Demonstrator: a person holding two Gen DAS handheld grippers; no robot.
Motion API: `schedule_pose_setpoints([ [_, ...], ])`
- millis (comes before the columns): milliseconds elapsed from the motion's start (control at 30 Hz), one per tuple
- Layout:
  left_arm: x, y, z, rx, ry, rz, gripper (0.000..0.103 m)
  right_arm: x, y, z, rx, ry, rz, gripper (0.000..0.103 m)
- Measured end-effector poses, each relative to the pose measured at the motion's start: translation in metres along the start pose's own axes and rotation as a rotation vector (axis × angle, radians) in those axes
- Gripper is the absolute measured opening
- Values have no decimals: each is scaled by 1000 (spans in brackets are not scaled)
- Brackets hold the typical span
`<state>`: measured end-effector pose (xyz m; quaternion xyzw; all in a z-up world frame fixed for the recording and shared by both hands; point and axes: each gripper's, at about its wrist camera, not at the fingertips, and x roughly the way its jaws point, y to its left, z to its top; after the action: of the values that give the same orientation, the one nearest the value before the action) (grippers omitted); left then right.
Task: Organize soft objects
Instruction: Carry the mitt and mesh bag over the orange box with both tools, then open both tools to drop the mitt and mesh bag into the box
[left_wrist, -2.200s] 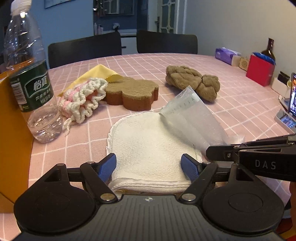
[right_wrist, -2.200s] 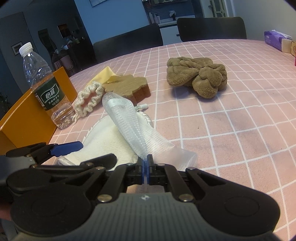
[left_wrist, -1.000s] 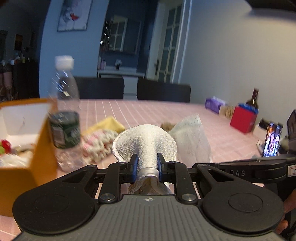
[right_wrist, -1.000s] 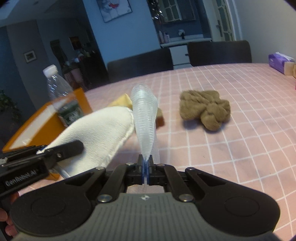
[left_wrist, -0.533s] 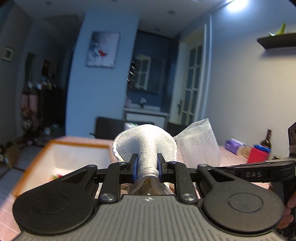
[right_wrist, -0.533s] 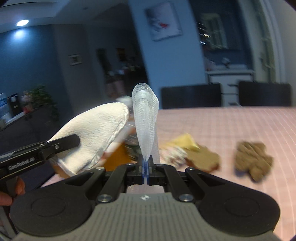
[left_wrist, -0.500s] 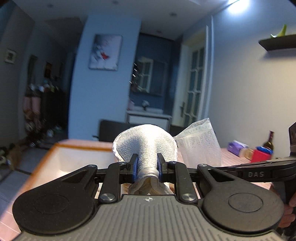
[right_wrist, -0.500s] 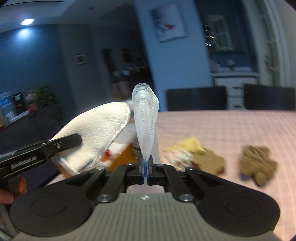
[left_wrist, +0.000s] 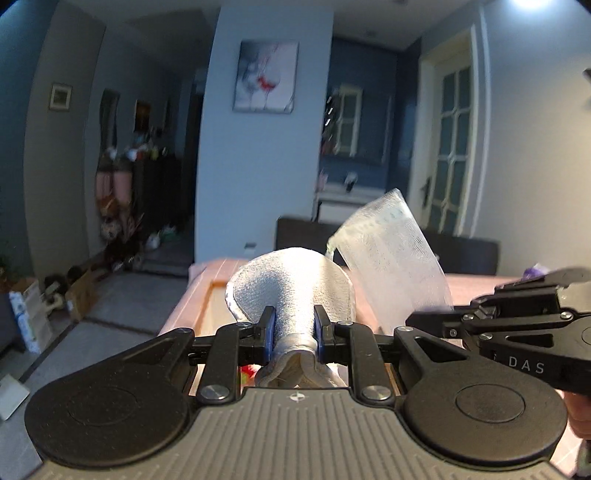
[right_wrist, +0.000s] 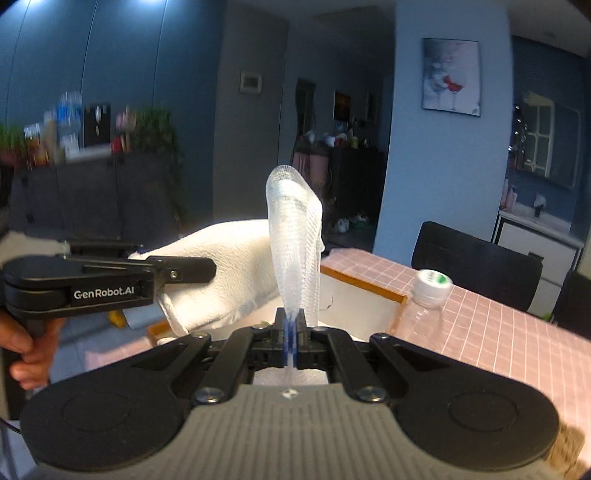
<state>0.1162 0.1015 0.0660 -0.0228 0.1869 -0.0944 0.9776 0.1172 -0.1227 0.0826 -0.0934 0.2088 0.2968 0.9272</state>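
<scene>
My left gripper (left_wrist: 294, 330) is shut on a folded white towel (left_wrist: 291, 291) that bulges up past its blue pads. In the right wrist view that towel (right_wrist: 218, 273) sticks out to the right of the left gripper (right_wrist: 199, 268). My right gripper (right_wrist: 290, 326) is shut on a sheer white mesh cloth (right_wrist: 295, 243) standing upright from its pads. From the left wrist camera, that mesh cloth (left_wrist: 391, 266) rises beside the right gripper (left_wrist: 417, 318). Both held cloths hang over an orange box (right_wrist: 364, 290) with a white inside, whose rim (left_wrist: 218, 284) shows behind the towel.
A pink checked table (right_wrist: 498, 332) runs off to the right, with a water bottle's white cap (right_wrist: 431, 287) just past the box corner. Dark chairs (right_wrist: 476, 262) stand behind the table. To the left the floor (left_wrist: 110, 332) drops away, with clutter by the wall.
Both grippers have swung left and upward with their cloths, from above the table's middle to above the orange box. The brown soft items have left the views. Both grips are unchanged.
</scene>
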Motion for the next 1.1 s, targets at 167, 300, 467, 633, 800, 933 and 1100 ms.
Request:
schedule_pose_setpoints([
  [167,34,12,-3,64,93,14,23,60,8,8,-108,107,-115,0],
  [300,52,14,-15,161,143,43,23,93,14,6,-197,168,-193,0],
  [467,66,6,-29,268,214,47,23,122,15,-2,-276,253,-201,0],
  [633,75,8,-39,281,283,32,25,143,7,-11,-343,323,-209,0],
  [800,83,12,-43,270,340,51,31,164,-2,-16,-370,386,-203,0],
  [933,81,15,-42,245,348,59,48,171,-10,-20,-351,420,-184,1],
  [1100,77,16,-38,251,342,61,67,171,-9,-26,-359,429,-163,34],
])
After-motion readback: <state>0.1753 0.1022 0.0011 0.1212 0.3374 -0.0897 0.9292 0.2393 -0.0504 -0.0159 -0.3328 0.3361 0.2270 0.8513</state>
